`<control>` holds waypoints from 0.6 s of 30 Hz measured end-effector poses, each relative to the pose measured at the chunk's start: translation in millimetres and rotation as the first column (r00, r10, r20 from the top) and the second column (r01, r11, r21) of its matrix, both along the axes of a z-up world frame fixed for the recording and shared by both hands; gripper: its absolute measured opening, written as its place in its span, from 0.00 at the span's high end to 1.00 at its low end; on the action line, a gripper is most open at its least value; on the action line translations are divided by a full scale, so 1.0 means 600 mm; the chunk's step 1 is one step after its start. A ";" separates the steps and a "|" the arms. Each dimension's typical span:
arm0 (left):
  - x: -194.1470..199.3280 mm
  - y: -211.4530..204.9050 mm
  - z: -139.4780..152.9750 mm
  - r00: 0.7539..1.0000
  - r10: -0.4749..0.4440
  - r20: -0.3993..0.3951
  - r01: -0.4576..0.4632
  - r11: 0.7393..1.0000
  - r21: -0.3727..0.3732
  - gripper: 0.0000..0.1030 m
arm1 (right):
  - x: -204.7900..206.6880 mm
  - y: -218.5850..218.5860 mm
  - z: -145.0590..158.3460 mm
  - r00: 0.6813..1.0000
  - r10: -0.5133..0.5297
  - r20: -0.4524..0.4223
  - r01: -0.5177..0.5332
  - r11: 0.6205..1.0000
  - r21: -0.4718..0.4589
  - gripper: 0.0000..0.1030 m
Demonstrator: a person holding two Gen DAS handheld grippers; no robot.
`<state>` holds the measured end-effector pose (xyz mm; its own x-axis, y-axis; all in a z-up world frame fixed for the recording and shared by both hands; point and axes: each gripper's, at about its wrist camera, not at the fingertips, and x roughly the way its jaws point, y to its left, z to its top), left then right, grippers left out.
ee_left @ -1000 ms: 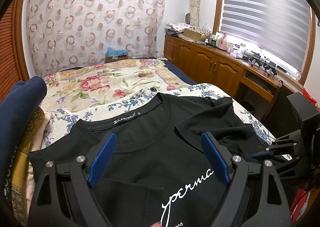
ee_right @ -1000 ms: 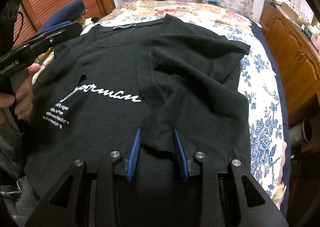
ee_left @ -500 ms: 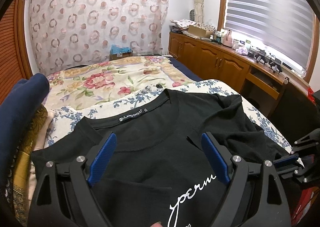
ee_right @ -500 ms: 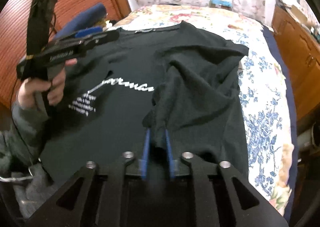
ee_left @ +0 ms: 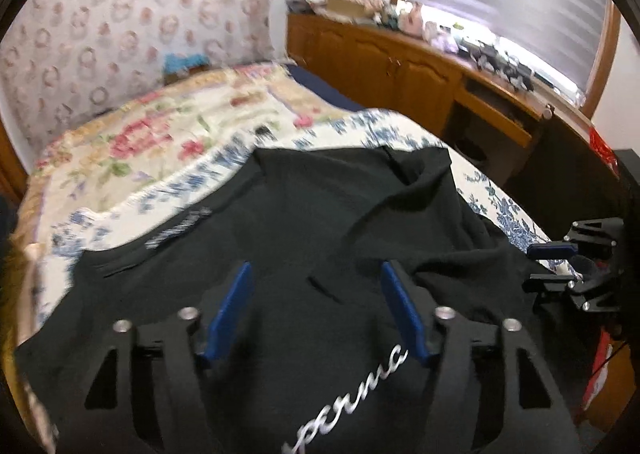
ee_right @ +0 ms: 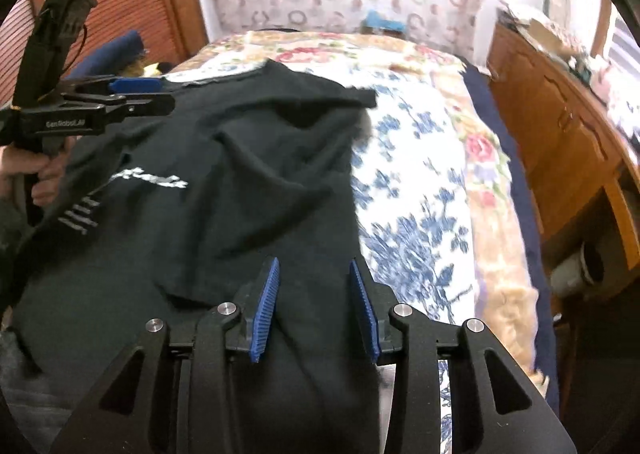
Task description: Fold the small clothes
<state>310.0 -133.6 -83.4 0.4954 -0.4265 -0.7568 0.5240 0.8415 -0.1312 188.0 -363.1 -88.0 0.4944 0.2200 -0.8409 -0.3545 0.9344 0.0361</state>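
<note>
The right gripper (ee_right: 314, 308), which half a second ago was closed on a fold of the black T-shirt (ee_right: 240, 182), now has its jaws apart. The fold it let go lies over the shirt's white lettering (ee_right: 150, 180).

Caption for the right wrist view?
Right claw open over black T-shirt on floral bedspread; left claw hovers opposite.

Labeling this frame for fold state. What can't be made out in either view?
- Neck label on the shirt: left wrist view, motion blur makes it unreadable.
- White print: left view, cut off by the bottom edge and the left gripper; right view, smeared.
- Shirt hem: right view, hidden under the right gripper.
- Clutter on the cabinet: too small and blurred.
</note>
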 end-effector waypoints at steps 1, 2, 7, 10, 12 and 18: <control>0.008 -0.010 -0.007 1.000 -0.007 -0.020 0.007 1.000 0.002 0.45 | 0.001 -0.006 -0.003 1.000 -0.003 -0.001 0.003 1.000 0.003 0.65; 0.017 -0.018 -0.014 0.999 -0.010 -0.034 0.011 1.000 0.011 0.50 | 0.000 -0.010 -0.005 1.000 -0.001 0.000 0.001 1.000 0.012 0.64; 0.024 -0.048 -0.032 0.998 -0.041 -0.040 0.044 0.996 0.074 0.69 | -0.003 -0.023 -0.005 1.000 0.009 0.019 -0.010 0.998 0.055 0.64; 0.013 -0.044 -0.026 0.998 -0.062 -0.031 0.064 0.996 0.058 0.97 | -0.004 -0.021 -0.006 0.999 0.014 0.032 -0.016 0.998 0.063 0.64; -0.002 -0.028 -0.006 0.999 -0.047 0.010 0.047 0.998 0.042 0.98 | -0.006 -0.024 -0.006 0.999 0.019 0.041 -0.022 0.997 0.071 0.64; -0.026 0.055 0.050 0.995 0.060 0.081 -0.060 0.998 -0.012 0.98 | -0.012 -0.020 -0.009 0.998 0.021 0.061 -0.024 0.998 0.062 0.64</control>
<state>294.3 -100.6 -53.2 0.5803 -0.4009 -0.7089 0.4818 0.8708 -0.0980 180.7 -375.2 -93.3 0.5379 0.2829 -0.7941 -0.3787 0.9227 0.0722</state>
